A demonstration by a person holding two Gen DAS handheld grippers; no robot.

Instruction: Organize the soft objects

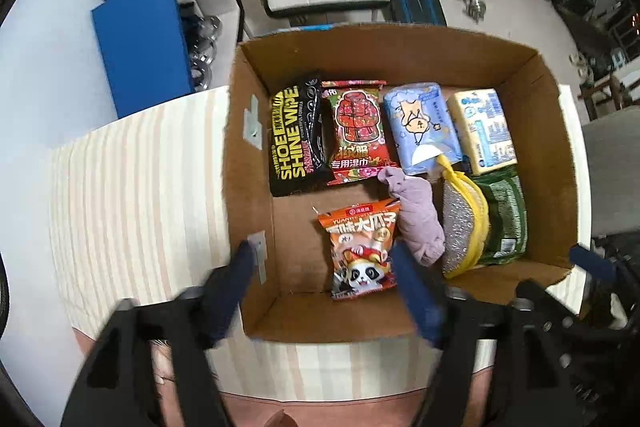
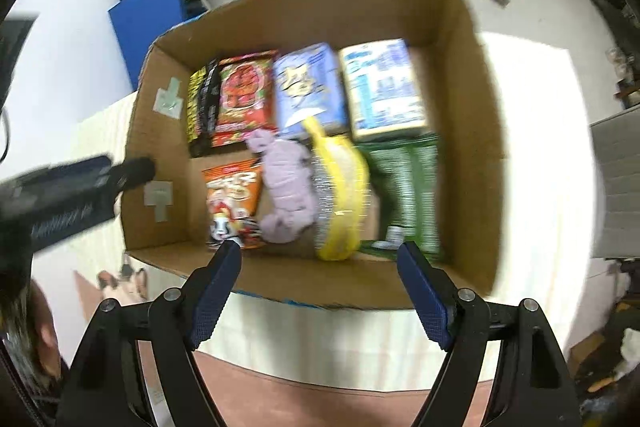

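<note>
Right now both claws hang spread apart w/ nothing in them: left claw [image 1: 320, 263], right claw [image 2: 320, 259]. Cardboard box [image 1: 548, 131] sits on striped table [image 1: 136, 179]; snack bag [image 1: 360, 247], purple cloth [image 1: 420, 219] & yellow sponge [image 1: 466, 227] lie inside.

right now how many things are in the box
8 in the cardboard box. Back row: black wipes, red wipes, blue pack, yellow pack. Front: snack bag, purple cloth, scrubber, green pack.
</note>
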